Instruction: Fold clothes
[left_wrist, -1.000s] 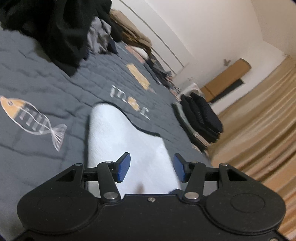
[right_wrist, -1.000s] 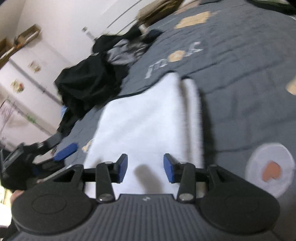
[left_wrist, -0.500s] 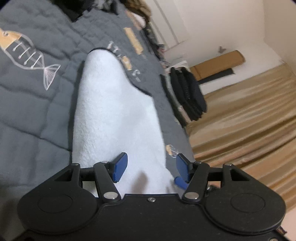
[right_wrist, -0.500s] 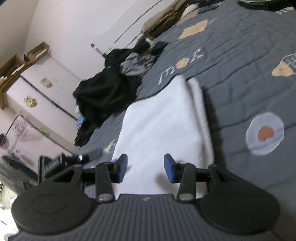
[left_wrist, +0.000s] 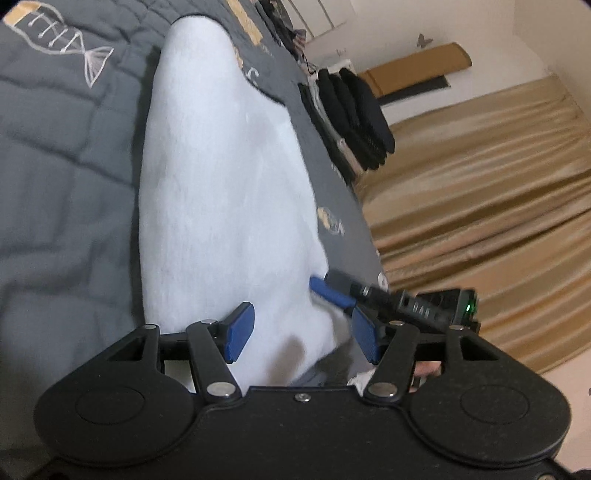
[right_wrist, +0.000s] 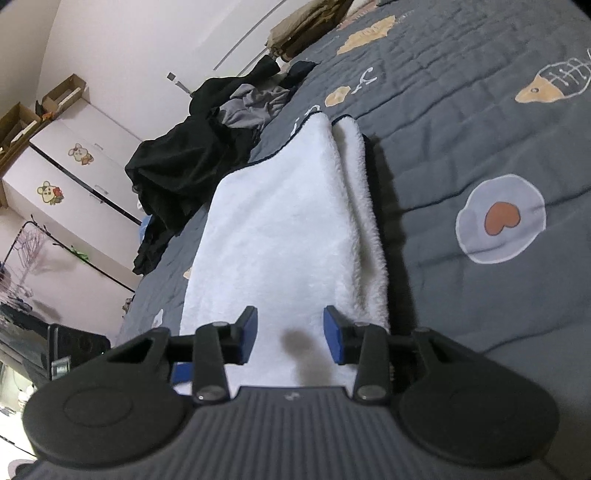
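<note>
White fleece garment (left_wrist: 221, 192) is being approached on grey quilted bed (right_wrist: 480, 122), stretching toward 12 o'clock. Left gripper (left_wrist: 301, 334) jaws released; right gripper (right_wrist: 290, 334) jaws closing, nothing pinched. Near hem corners should be taken evenly, both layers.

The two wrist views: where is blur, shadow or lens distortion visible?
Left wrist view: the white fleece garment is soft with motion blur, and the other hand-held gripper is smeared; the golden curtain bows from the fisheye. Right wrist view: sharper; a dark shadow blot lies on the fleece between the blue pads; the wardrobe leans.
</note>
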